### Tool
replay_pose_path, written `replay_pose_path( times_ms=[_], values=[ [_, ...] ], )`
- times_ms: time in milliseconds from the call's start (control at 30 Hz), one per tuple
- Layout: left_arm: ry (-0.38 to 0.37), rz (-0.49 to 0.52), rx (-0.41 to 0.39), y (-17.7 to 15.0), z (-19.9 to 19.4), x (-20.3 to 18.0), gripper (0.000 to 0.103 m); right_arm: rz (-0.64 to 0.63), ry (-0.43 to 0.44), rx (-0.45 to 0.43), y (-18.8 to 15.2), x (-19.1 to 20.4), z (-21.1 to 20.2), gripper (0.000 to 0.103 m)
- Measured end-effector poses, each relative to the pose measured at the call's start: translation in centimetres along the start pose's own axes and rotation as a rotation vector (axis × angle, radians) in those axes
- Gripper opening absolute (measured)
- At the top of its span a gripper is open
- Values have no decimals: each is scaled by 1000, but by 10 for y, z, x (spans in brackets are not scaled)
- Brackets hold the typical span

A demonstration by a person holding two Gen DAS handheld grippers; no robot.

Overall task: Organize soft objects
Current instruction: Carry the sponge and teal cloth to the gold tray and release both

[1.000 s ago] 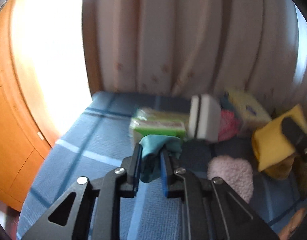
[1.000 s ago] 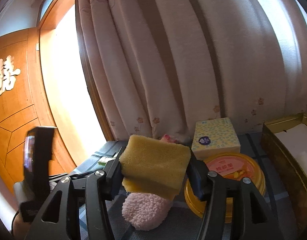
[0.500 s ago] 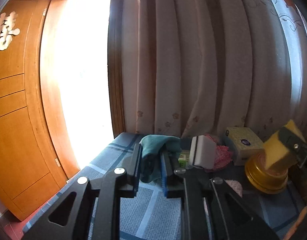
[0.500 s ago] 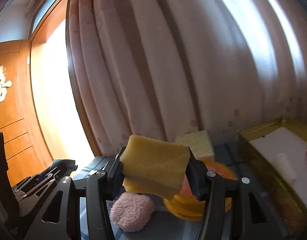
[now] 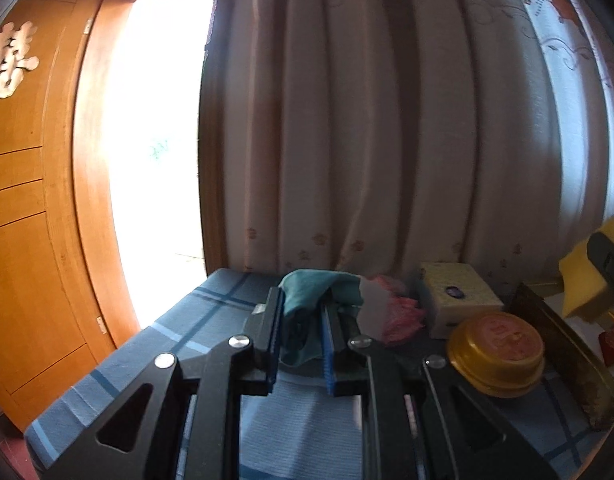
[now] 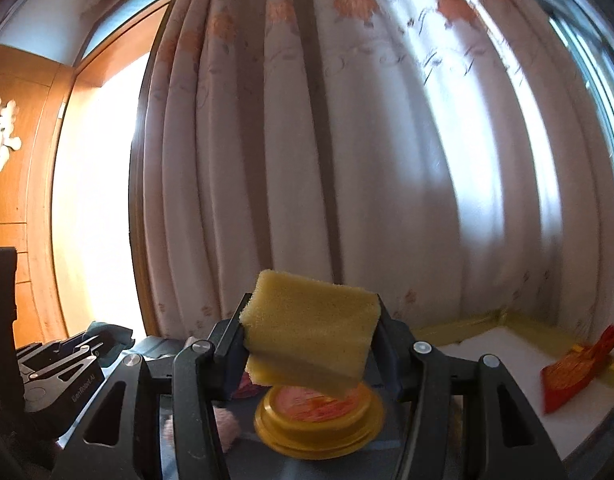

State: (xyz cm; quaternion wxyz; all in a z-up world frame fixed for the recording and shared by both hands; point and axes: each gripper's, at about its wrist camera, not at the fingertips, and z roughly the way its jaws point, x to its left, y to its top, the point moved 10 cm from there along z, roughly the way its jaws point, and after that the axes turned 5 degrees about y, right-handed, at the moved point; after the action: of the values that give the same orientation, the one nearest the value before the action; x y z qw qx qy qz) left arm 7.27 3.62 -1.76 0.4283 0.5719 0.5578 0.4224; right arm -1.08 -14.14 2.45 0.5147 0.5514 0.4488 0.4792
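Note:
My left gripper (image 5: 301, 330) is shut on a teal cloth (image 5: 313, 288) and holds it above the blue plaid table (image 5: 211, 312). My right gripper (image 6: 309, 344) is shut on a yellow sponge (image 6: 311, 336) and holds it in the air above a round yellow tin (image 6: 319, 420). The sponge also shows at the right edge of the left wrist view (image 5: 583, 284). The left gripper also shows low at the left of the right wrist view (image 6: 67, 364). A gold box (image 6: 479, 318) with a white lining lies to the right.
A pink fluffy pad (image 6: 227, 426) lies on the table by the tin. A pink cloth (image 5: 399, 312) and a yellow tissue box (image 5: 455, 292) stand at the back by the curtain. A red packet (image 6: 575, 368) lies in the gold box. A wooden door is at the left.
Both grippers have risen and tilted up with their loads. The right gripper has moved right, toward the gold box; the tin now sits under the sponge.

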Motion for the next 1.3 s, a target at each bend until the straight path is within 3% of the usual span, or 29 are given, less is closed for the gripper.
replay_pose_path(
  times_ms=[400, 767, 1167, 1300],
  values=[
    [-132, 43, 16, -6, -14, -74, 16, -133, -108, -48, 12, -42, -26, 56],
    [-222, 81, 14, -10, -28, -136, 16, -49, -219, -14, 12, -125, -45, 56],
    [-361, 88, 8, -12, -44, -201, 16, -100, -370, -57, 25, -200, -60, 56],
    [-418, 116, 10, -15, -50, -231, 16, -130, -390, -32, 24, -220, -54, 56]
  ],
)
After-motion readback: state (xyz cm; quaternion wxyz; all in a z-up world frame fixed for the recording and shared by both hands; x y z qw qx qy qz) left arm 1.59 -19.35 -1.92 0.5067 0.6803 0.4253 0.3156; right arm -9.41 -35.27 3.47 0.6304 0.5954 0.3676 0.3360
